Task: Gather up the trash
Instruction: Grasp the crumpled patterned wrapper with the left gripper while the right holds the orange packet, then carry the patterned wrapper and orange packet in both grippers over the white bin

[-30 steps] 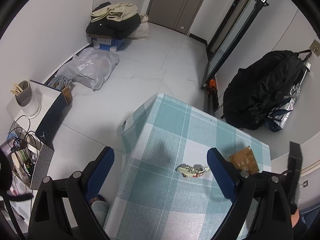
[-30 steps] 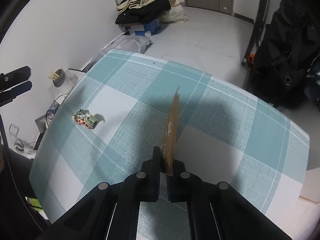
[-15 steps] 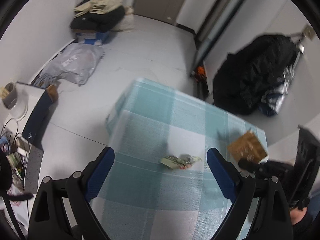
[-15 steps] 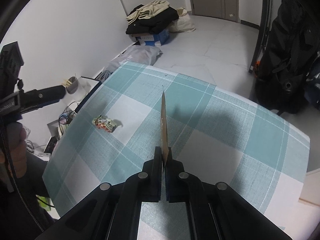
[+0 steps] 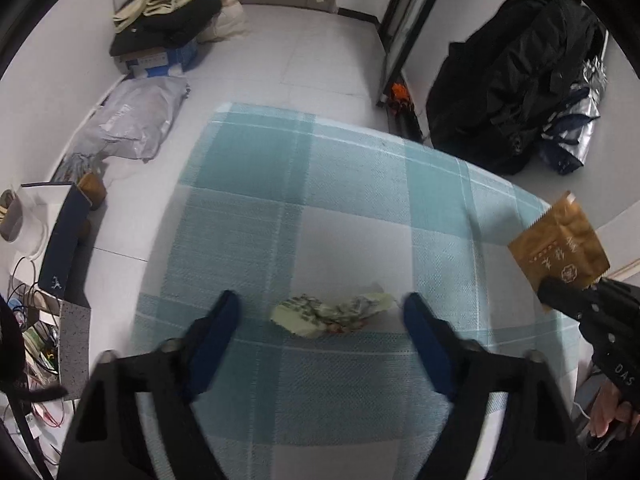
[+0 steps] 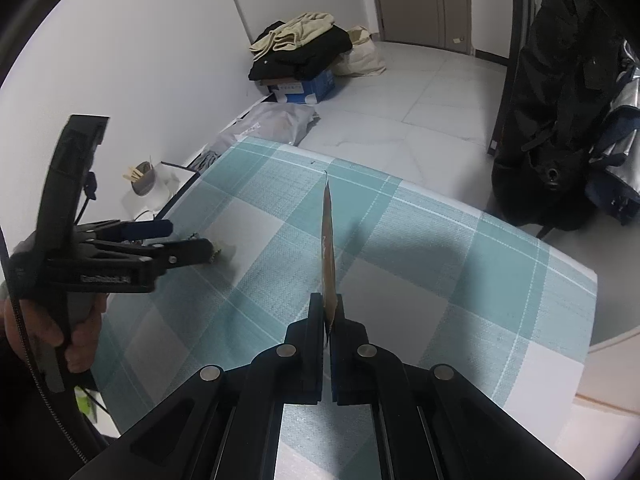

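Note:
A crumpled green wrapper [image 5: 332,315] lies on the teal checked tablecloth [image 5: 352,184]. My left gripper [image 5: 322,308] is open, its blue-padded fingers on either side of the wrapper, just above the cloth. In the right wrist view the left gripper [image 6: 196,240] hides most of the wrapper [image 6: 218,249]. My right gripper [image 6: 329,304] is shut on a flat brown sachet [image 6: 329,256], held edge-on above the table. The sachet also shows in the left wrist view [image 5: 560,244], at the right, lifted off the cloth.
A black bag [image 5: 516,84] hangs by the wall beyond the table's right side. A grey plastic bag [image 5: 132,120] and a pile of clothes on a blue box [image 5: 164,36] lie on the floor at left. A cluttered side shelf [image 5: 48,288] stands left of the table.
My left gripper has moved forward and down over the table until its fingers straddle the green wrapper. My right gripper has lifted the brown sachet higher and stays shut on it.

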A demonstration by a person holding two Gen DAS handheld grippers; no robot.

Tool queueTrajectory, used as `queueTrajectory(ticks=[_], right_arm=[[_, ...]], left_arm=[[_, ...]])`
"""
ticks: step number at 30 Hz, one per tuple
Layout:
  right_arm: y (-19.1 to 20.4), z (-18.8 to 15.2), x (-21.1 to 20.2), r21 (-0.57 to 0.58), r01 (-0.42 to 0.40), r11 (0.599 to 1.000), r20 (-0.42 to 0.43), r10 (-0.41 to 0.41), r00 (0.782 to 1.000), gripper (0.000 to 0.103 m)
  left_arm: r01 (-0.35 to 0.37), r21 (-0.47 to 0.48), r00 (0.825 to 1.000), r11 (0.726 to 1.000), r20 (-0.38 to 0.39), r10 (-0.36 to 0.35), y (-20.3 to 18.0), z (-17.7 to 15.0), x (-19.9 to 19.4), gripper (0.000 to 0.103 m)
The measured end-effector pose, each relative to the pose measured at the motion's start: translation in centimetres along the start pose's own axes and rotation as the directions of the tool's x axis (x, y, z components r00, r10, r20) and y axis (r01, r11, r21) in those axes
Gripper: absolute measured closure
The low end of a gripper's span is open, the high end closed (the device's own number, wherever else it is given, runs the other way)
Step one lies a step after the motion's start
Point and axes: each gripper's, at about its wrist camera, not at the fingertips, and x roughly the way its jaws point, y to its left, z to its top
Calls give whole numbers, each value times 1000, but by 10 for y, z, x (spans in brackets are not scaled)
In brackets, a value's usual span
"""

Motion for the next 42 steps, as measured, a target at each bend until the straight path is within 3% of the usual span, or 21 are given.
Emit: queueTrajectory(ticks=[3,8,9,29,35,42], right_arm=[[0,0,-3,-6,6,1000,7,-6,1000,102],[-1,-2,-7,-3,8,1000,15,-8,1000,102],[-2,-3,-8,-3,10,1000,16,-10,1000,102],[-5,-7,-27,35,26,999,62,-28,998,102],[4,-19,-47,58,50,997,86,-55,995,102],[27,-42,-76,120,25,993,128,-40,991,102]], left_arm=[[6,18,1000,1000,12,-7,-4,-1,-2,46],[-14,59,1000,998,26,13,-10,-1,-2,55],[-11,63,1000,998,26,9,-10,-2,-3,62],[16,76,999,997,46,-20,-13,-3,-14,67],[76,37,993,996,89,-79,-10,-2,-34,67],[154,8,974,988,168,-153,-11,-8,-67,67]])
